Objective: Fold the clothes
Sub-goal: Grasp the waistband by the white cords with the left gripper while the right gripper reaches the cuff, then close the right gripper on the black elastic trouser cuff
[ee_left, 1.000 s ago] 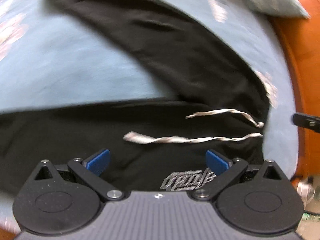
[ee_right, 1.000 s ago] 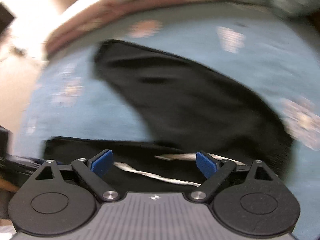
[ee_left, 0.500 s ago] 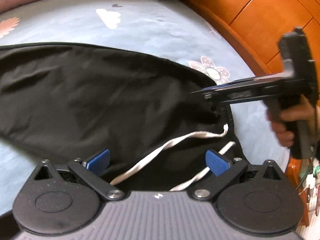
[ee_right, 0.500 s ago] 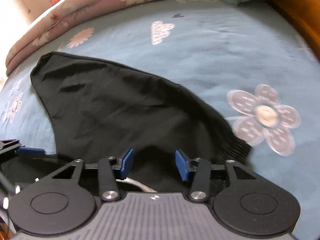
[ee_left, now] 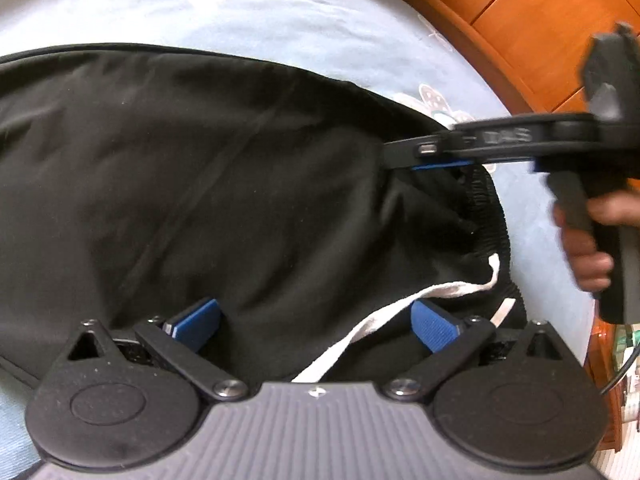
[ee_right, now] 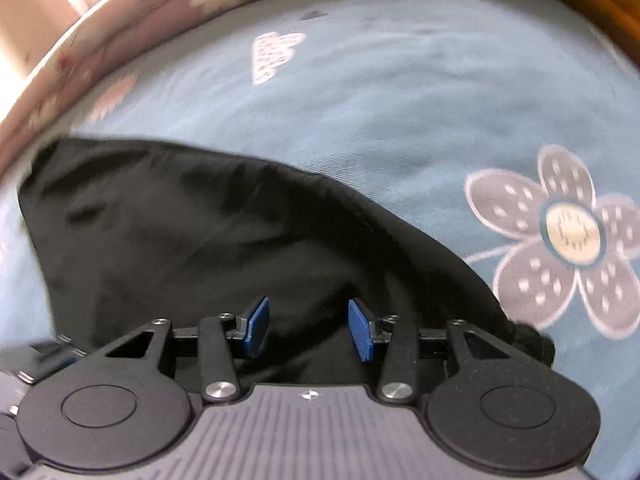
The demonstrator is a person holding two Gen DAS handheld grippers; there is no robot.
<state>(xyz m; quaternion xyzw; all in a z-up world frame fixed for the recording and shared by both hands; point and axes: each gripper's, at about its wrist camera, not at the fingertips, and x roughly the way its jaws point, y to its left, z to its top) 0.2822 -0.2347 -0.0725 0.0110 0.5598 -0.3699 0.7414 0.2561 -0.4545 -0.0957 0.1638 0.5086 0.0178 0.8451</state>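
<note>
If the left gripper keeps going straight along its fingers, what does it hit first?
Most likely the black garment: the left gripper points down at it, fabric filling the gap between its wide-apart pads. The white drawstring crosses near the right pad; depth is unclear.

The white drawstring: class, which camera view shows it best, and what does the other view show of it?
The left wrist view: the drawstring trails across the black garment from its waistband. The right wrist view shows none of it.

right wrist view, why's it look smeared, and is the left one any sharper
Right wrist view: motion blur smears the quilt edge and bedsheet; only the claw stays crisp. Left wrist view: black pants and drawstring are sharper, though the other claw's handle and the hand blur at right. Fisheye bends both.
</note>
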